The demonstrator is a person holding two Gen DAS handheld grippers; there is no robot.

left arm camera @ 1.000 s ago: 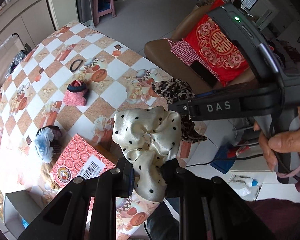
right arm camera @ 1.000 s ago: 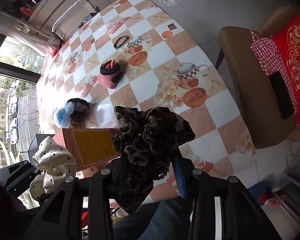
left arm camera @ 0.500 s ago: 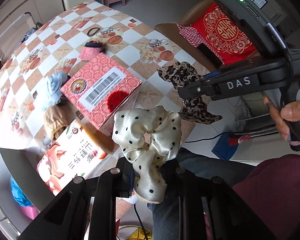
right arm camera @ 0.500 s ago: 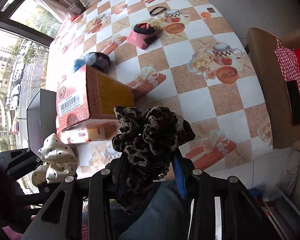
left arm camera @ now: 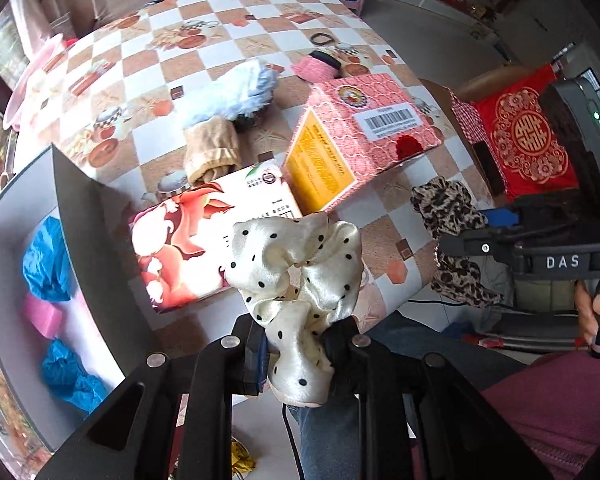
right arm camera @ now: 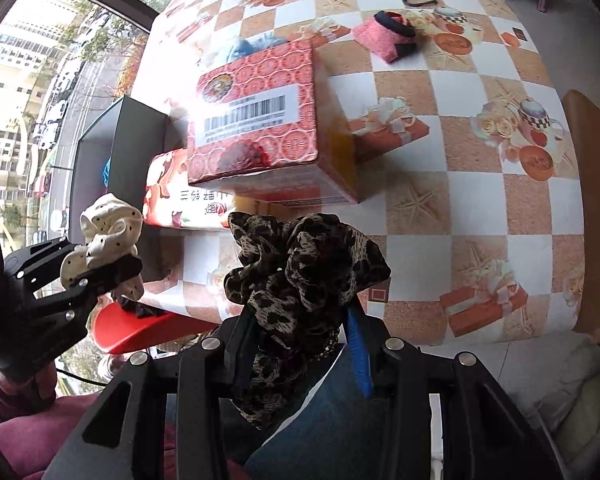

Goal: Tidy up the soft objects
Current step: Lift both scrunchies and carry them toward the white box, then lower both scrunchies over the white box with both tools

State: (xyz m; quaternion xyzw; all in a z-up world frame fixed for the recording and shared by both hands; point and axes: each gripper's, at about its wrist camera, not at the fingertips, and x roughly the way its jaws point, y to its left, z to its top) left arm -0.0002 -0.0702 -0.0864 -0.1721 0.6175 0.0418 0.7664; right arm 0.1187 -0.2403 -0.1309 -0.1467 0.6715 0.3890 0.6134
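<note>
Left wrist: cream scrunchie (left arm camera: pixel 296 280) between fingers (left arm camera: pixel 256 360)

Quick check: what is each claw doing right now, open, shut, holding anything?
Left claw: shut on the cream polka-dot scrunchie.
Right claw: shut on the leopard-print scrunchie.

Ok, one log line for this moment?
left tool: shut on cream dotted scrunchie | right tool: shut on leopard scrunchie | grey bin: holds blue and pink items
</note>
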